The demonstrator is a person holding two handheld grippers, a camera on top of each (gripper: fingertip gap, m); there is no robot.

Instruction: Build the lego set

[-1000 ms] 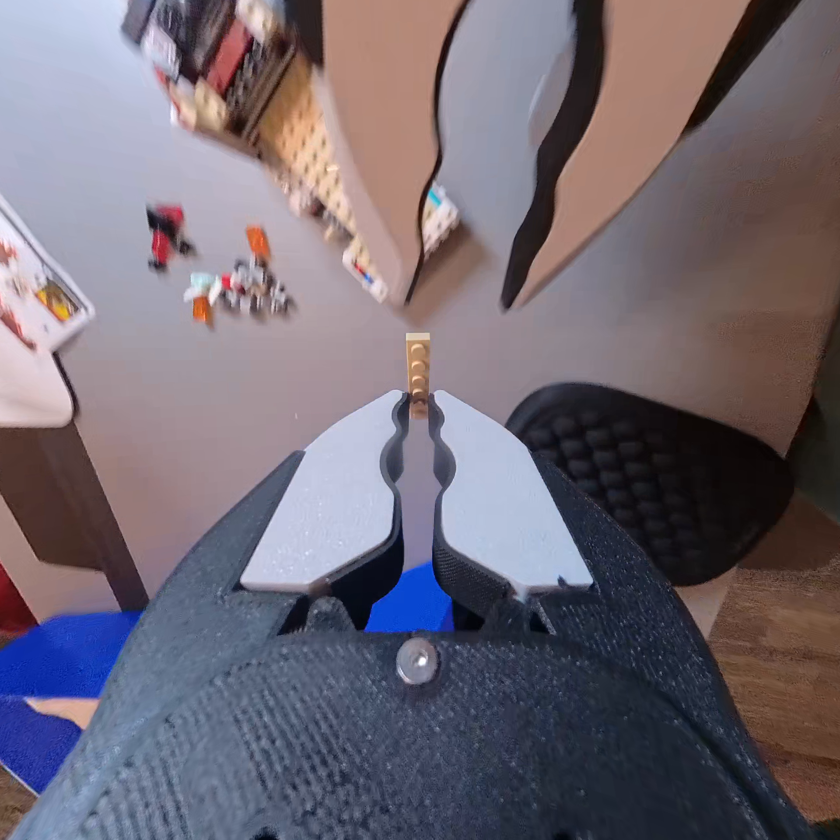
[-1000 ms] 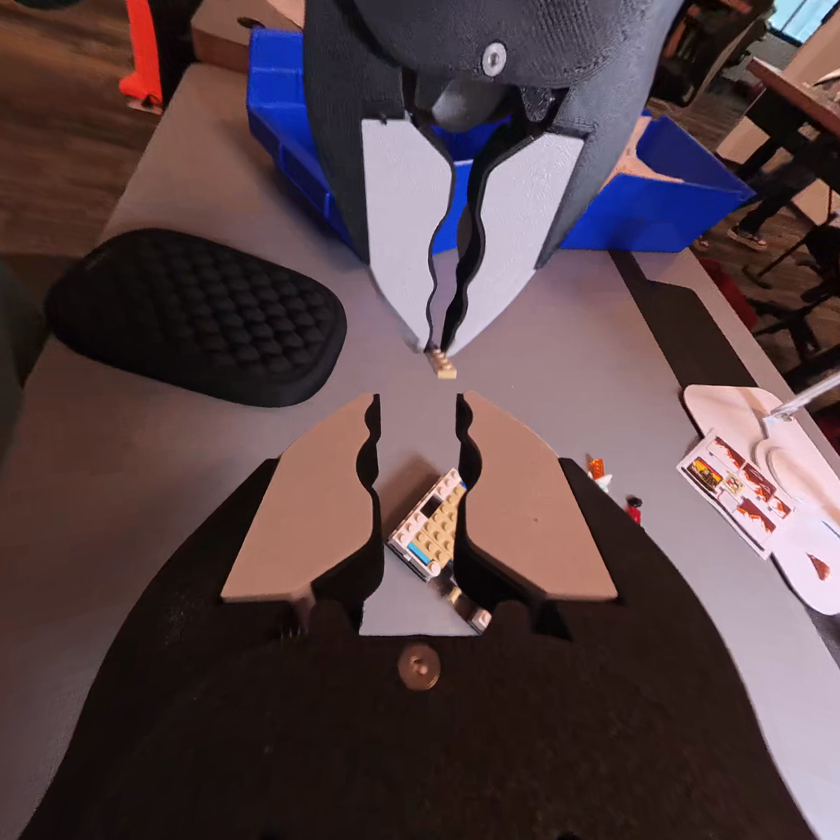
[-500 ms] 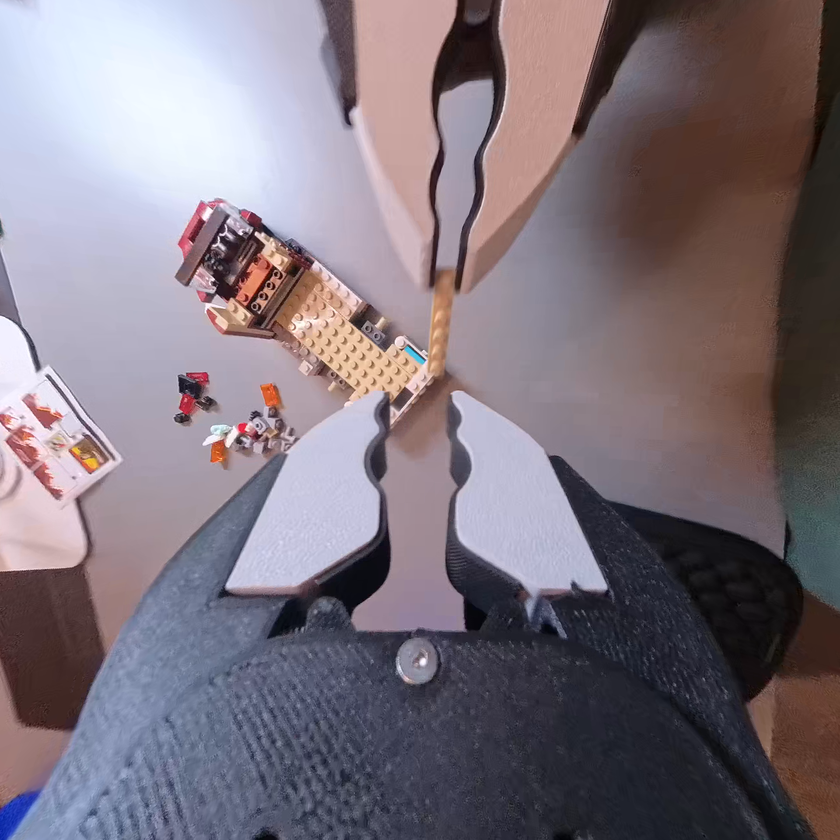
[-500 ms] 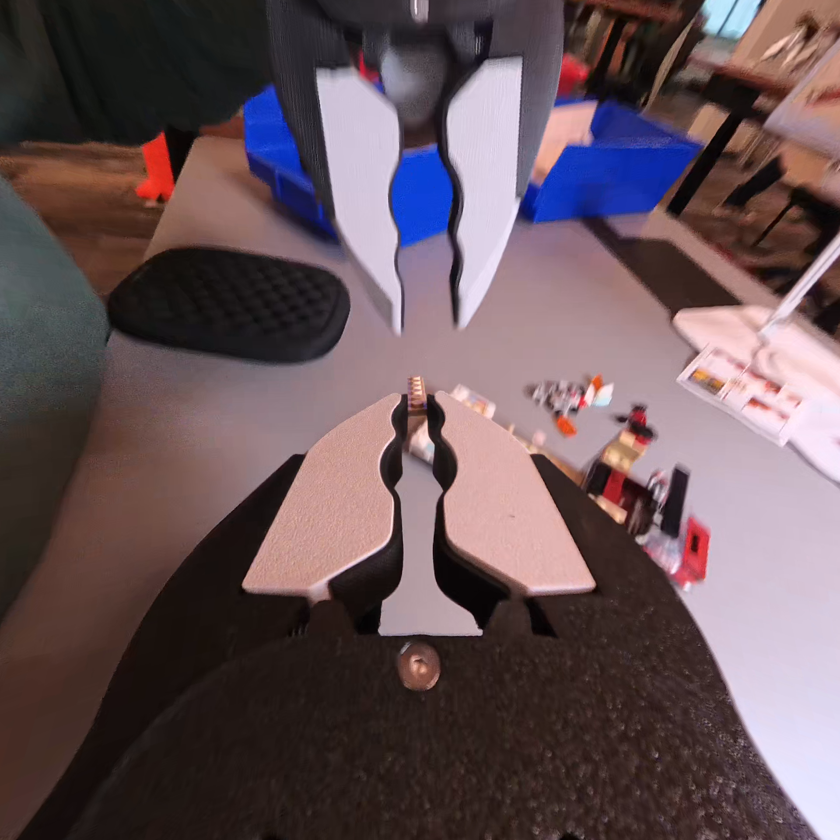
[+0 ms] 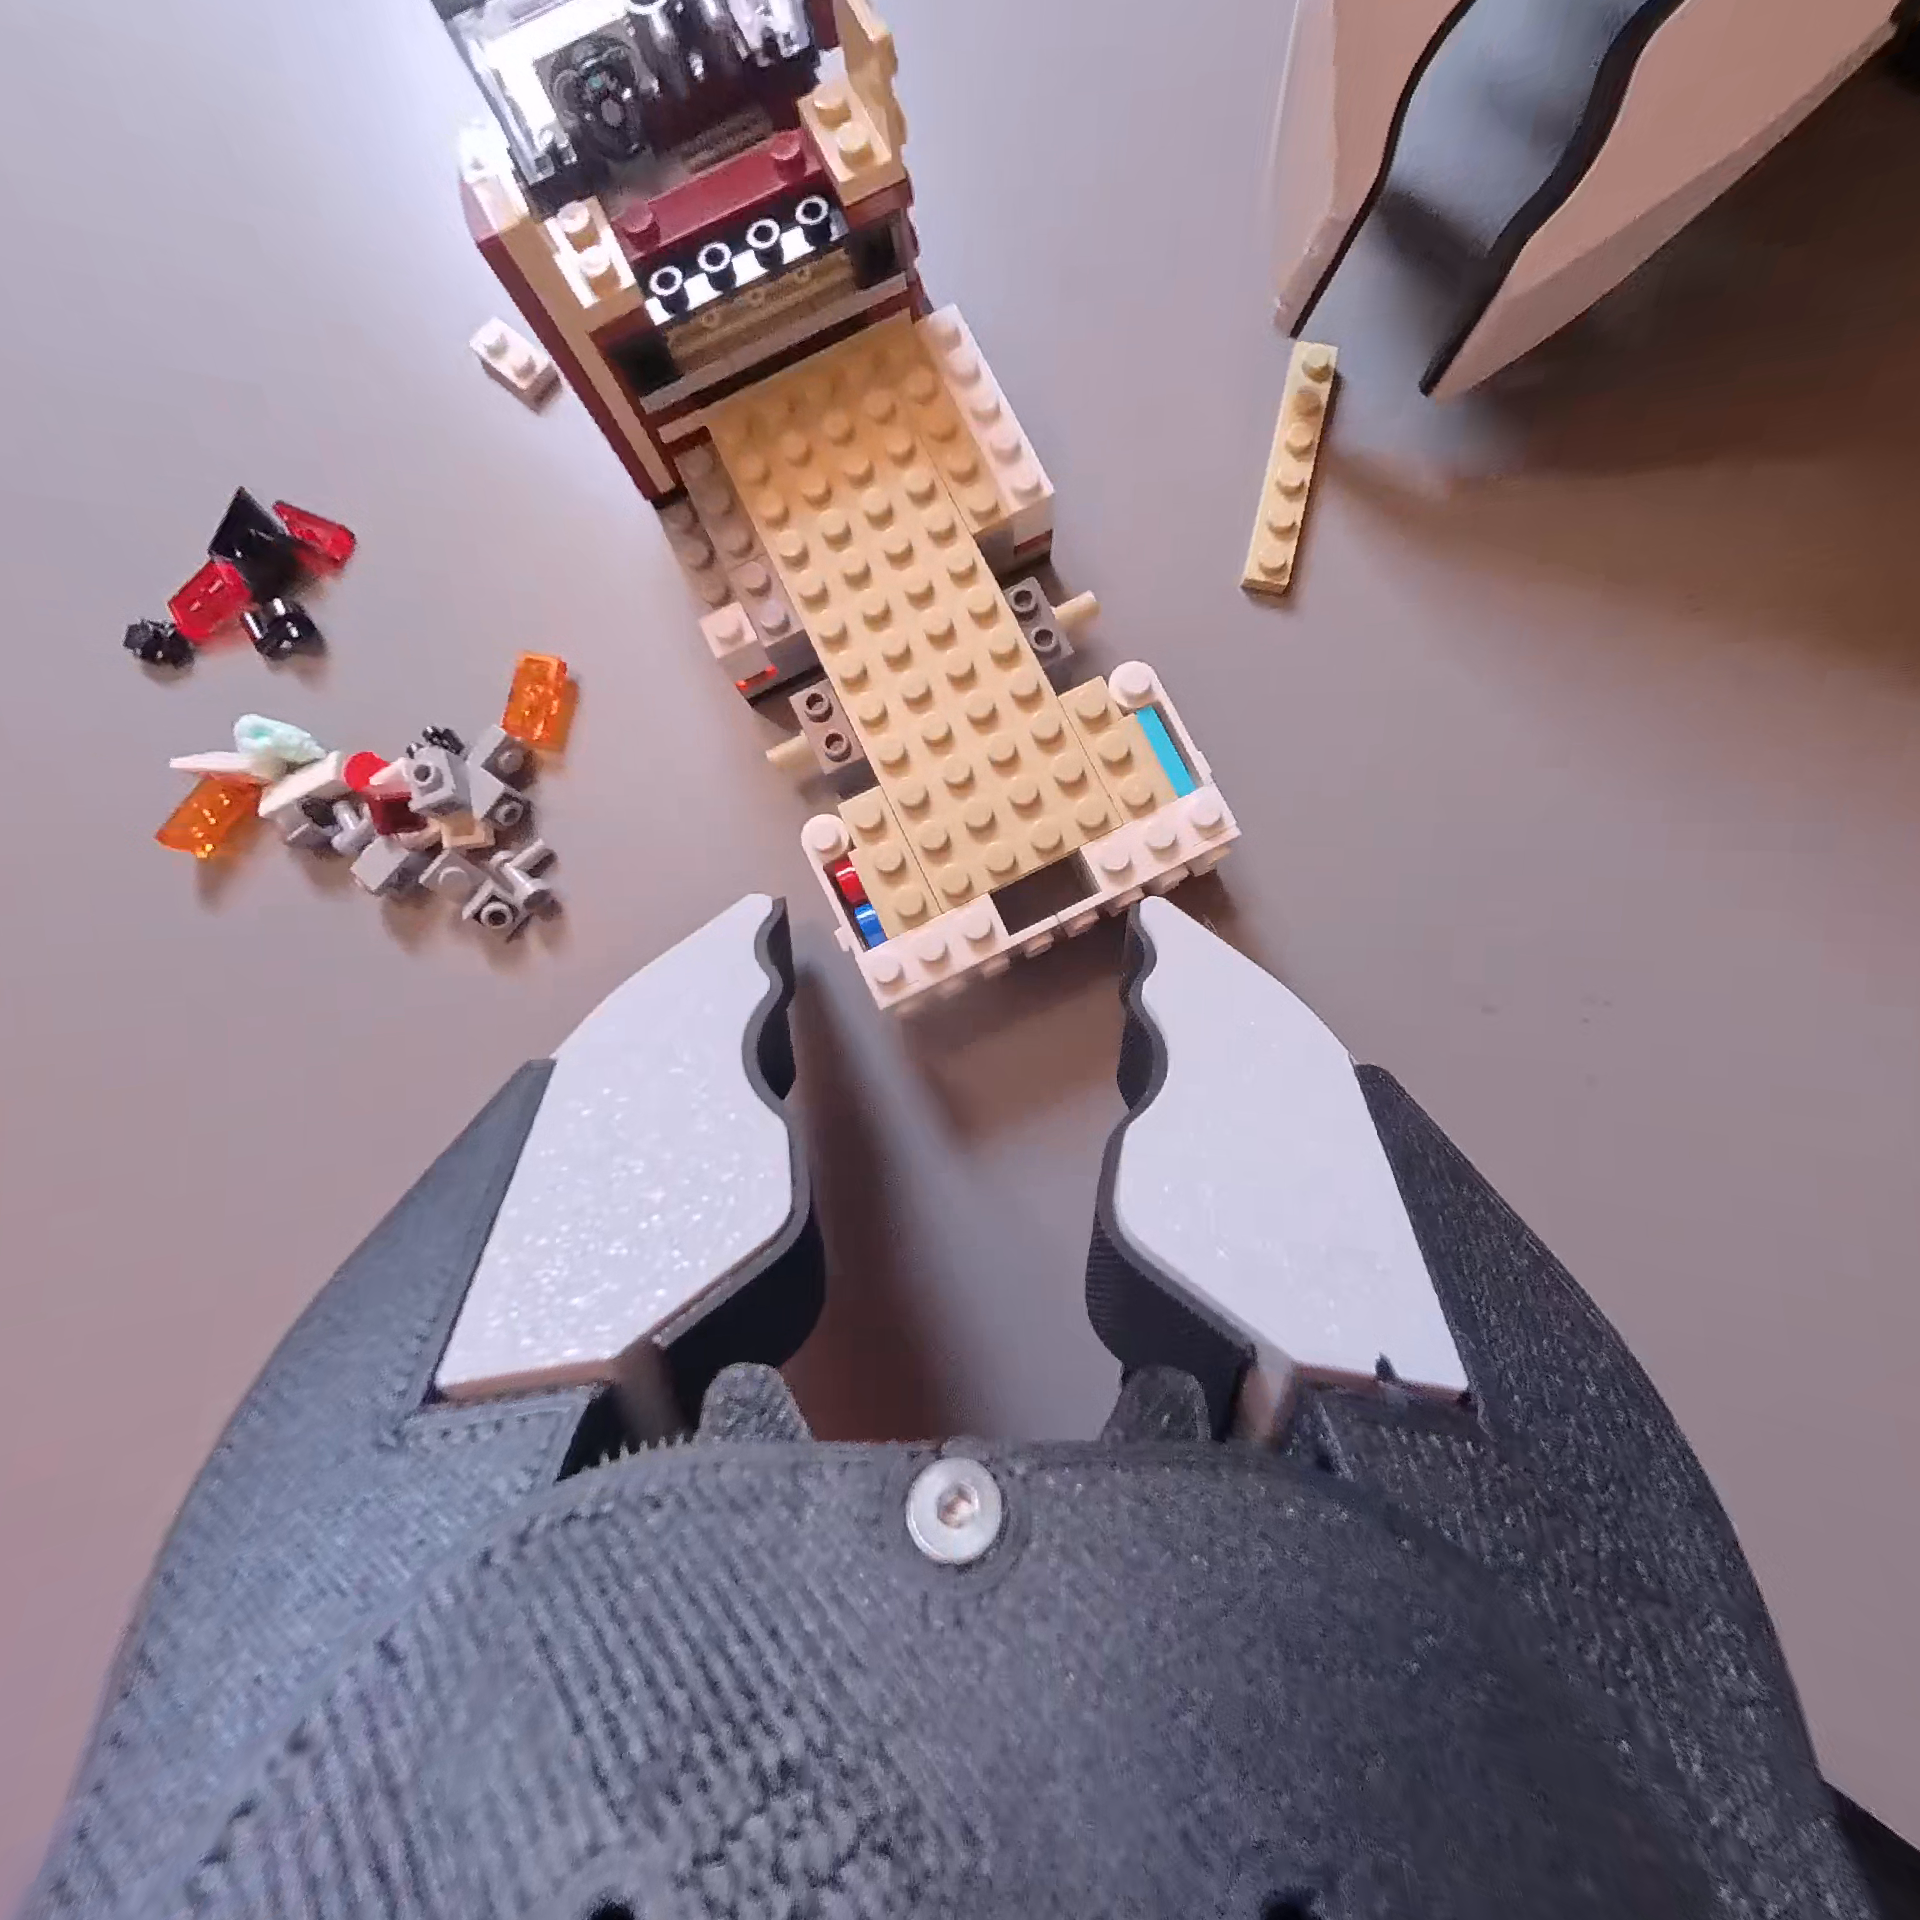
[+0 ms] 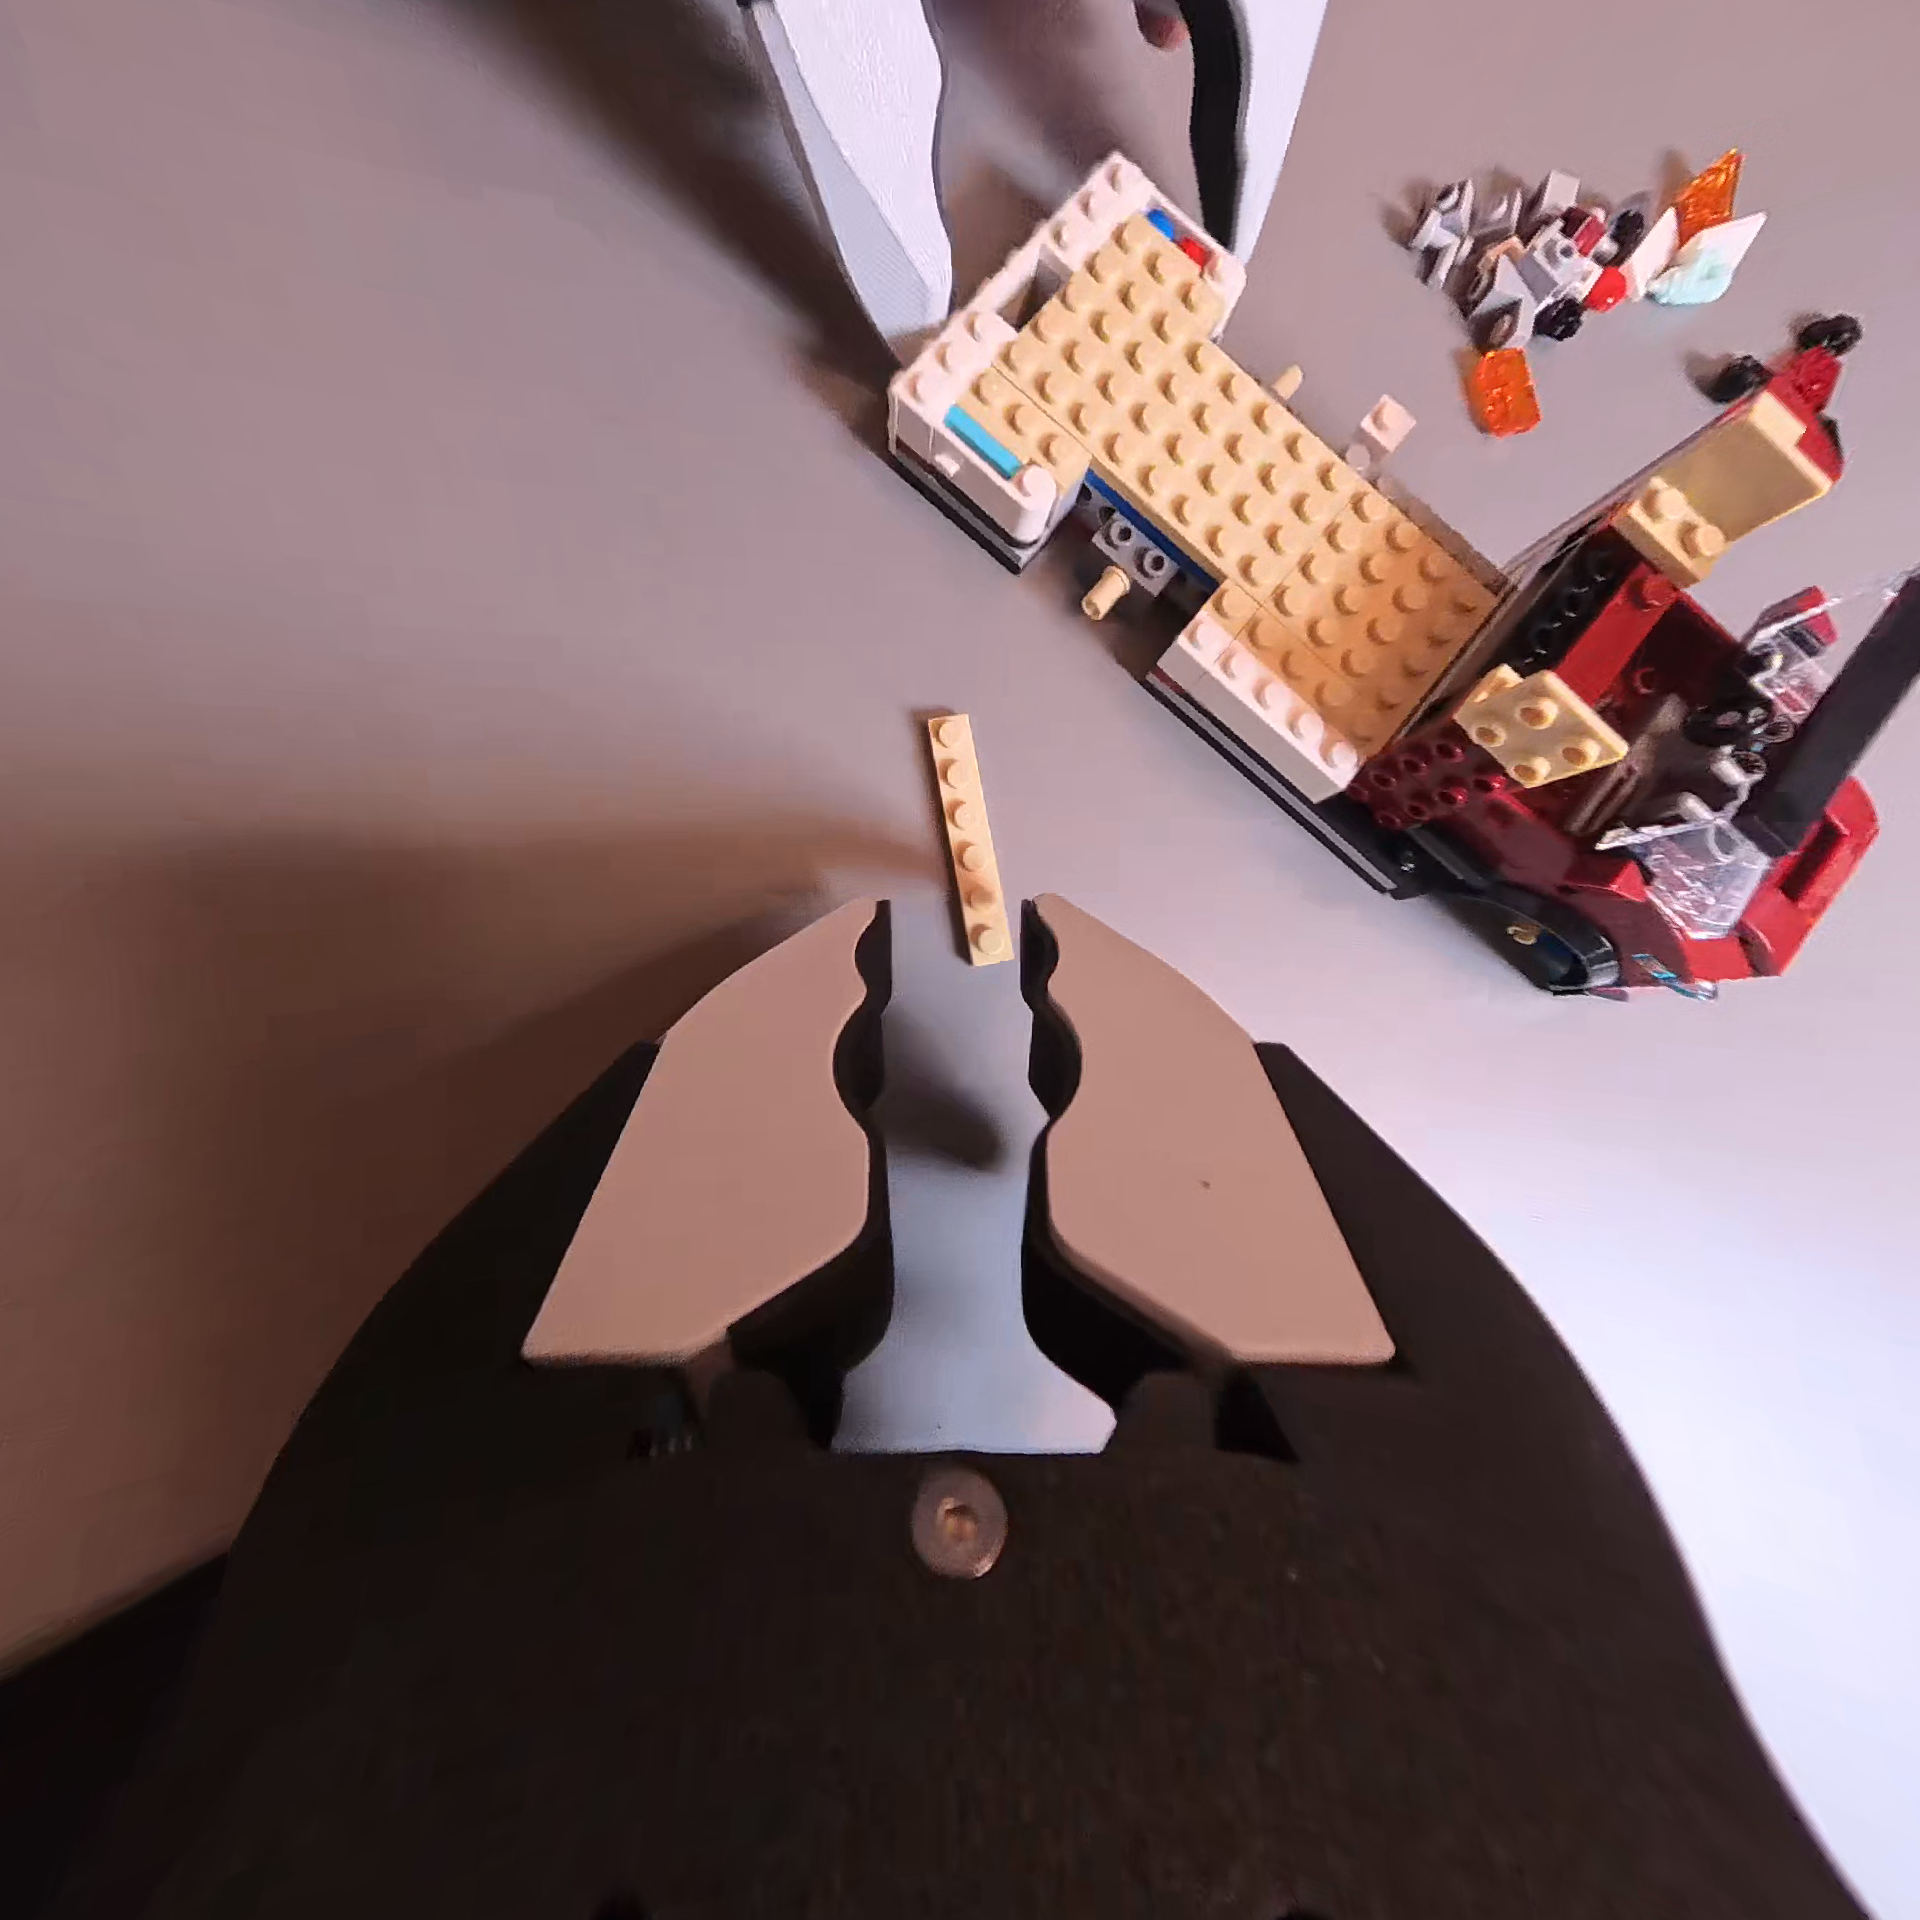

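Observation:
The tan-decked lego truck with a dark red cab lies on the grey table; it also shows in the right wrist view. My left gripper is open wide and empty, its tips on either side of the truck's white rear end. A long tan plate lies flat on the table beside the truck. My right gripper is open, with the near end of the tan plate lying between its tips. The right gripper also shows at the top right of the left wrist view, and the left gripper at the top of the right wrist view.
A pile of small grey, orange and white pieces lies left of the truck, also seen in the right wrist view. Red and black bits lie farther left. A small tan plate sits by the cab. The left gripper's tips are roughly 12 centimeters from the right gripper's.
The tan plate went from my left gripper to my right, which then opened; the plate now lies on the table. My left gripper opened wide and moved down to the truck's rear.

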